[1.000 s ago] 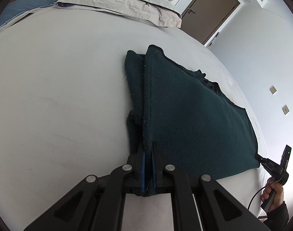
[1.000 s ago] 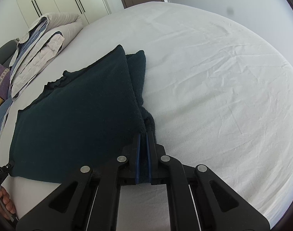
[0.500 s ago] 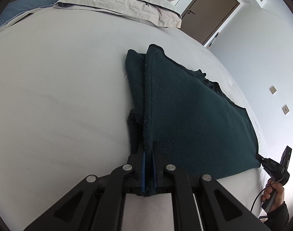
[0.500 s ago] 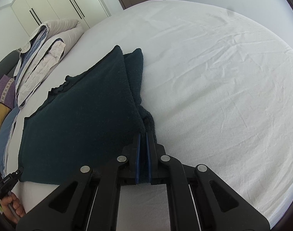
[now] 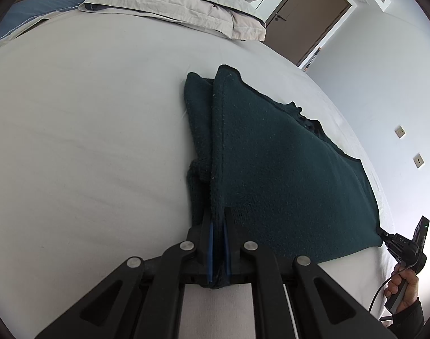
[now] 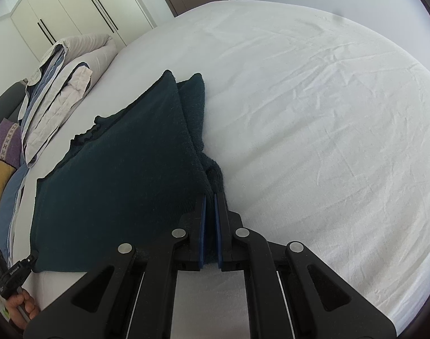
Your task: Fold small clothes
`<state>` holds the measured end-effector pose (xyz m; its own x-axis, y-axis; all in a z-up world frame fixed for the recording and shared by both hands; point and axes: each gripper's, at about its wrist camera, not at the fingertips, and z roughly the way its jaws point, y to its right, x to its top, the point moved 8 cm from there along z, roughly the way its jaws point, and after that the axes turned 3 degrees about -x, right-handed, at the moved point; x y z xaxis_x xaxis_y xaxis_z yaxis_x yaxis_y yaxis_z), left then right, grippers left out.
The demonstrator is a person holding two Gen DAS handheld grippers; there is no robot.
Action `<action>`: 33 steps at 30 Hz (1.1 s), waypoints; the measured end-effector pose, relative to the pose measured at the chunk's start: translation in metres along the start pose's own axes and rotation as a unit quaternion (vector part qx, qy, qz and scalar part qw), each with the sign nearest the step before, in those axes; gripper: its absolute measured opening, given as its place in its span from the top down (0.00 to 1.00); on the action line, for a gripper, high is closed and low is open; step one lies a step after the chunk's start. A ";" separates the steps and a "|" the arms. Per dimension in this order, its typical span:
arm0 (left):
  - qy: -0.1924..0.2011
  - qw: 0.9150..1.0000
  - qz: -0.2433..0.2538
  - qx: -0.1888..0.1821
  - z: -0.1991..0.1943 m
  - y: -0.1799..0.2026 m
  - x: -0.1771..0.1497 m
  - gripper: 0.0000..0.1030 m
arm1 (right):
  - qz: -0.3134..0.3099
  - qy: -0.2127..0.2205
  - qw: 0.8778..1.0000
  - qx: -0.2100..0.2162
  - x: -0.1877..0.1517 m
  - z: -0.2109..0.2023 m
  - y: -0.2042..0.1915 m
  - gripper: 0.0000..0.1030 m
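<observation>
- Left wrist view, bed point(image 5: 87, 130): white sheet, smooth on this side; in the right wrist view the sheet point(image 6: 327, 118) shows fine creases and fills most of the frame.
- Walls: pale, with two small wall plates point(image 5: 400, 132) on the side seen from the left wrist.
- Wardrobe point(image 6: 73, 8): cream doors with long dark handles, behind the head of the bed.
- Door point(image 5: 308, 19): brown, shut, past the far corner of the bed.
- Bedding point(image 5: 172, 2): grey and blue folded stack at the head of the bed; the same stack point(image 6: 62, 90) lies left of the garment in the right wrist view.
- Cushions point(image 6: 3, 158): one purple, one yellow, at the left edge beside the stack.
- Garment point(image 5: 271, 163): dark teal knit, near the middle of the bed, one layer lifted taut over a lower layer that rests on the sheet; from the right wrist the garment point(image 6: 116, 175) spreads leftward.
- Left gripper point(image 5: 218, 243): jaws nearly closed, pinching one near corner of the garment between blue pads.
- Right gripper point(image 6: 210, 226): jaws nearly closed, pinching the other near corner between blue pads.
</observation>
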<state>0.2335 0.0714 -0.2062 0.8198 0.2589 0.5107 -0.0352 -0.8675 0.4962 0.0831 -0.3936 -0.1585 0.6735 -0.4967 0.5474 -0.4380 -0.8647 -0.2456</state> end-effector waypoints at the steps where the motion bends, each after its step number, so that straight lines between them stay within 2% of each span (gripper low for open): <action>1: 0.000 1.000 0.000 0.000 0.000 0.000 0.000 0.92 | 0.002 0.001 1.000 0.000 -0.002 -0.001 0.002 0.97; 16: 0.001 1.000 0.001 -0.001 0.000 -0.002 0.001 0.92 | 0.003 -0.009 1.000 -0.005 -0.012 -0.007 0.003 0.98; 23: 0.002 1.000 -0.008 -0.013 -0.004 -0.001 0.002 0.90 | -0.007 -0.018 1.000 0.014 -0.011 -0.011 -0.003 0.95; 26: 0.012 1.000 -0.014 -0.012 -0.018 0.002 0.005 0.86 | -0.020 0.007 1.000 0.009 -0.005 -0.032 -0.005 0.93; 27: 0.023 1.000 -0.012 -0.006 -0.026 0.005 0.008 0.83 | -0.027 0.025 0.999 0.000 -0.001 -0.043 -0.006 0.91; 28: 0.036 0.999 -0.007 0.001 -0.034 0.008 0.012 0.81 | -0.036 0.042 0.998 -0.005 0.003 -0.054 -0.010 0.84; 30: 0.060 0.998 0.016 0.008 -0.046 0.023 0.022 0.76 | -0.050 0.057 0.997 0.012 0.010 -0.068 -0.026 0.77; 33: 0.061 0.996 0.067 0.001 -0.037 0.065 0.034 0.71 | -0.060 0.023 0.992 0.106 0.006 -0.063 -0.082 0.77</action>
<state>0.2381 0.0400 -0.1306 0.7315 0.1899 0.6548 -0.1389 -0.8988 0.4158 0.0852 -0.3214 -0.0847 0.6832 -0.3888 0.6181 -0.2171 -0.9163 -0.3365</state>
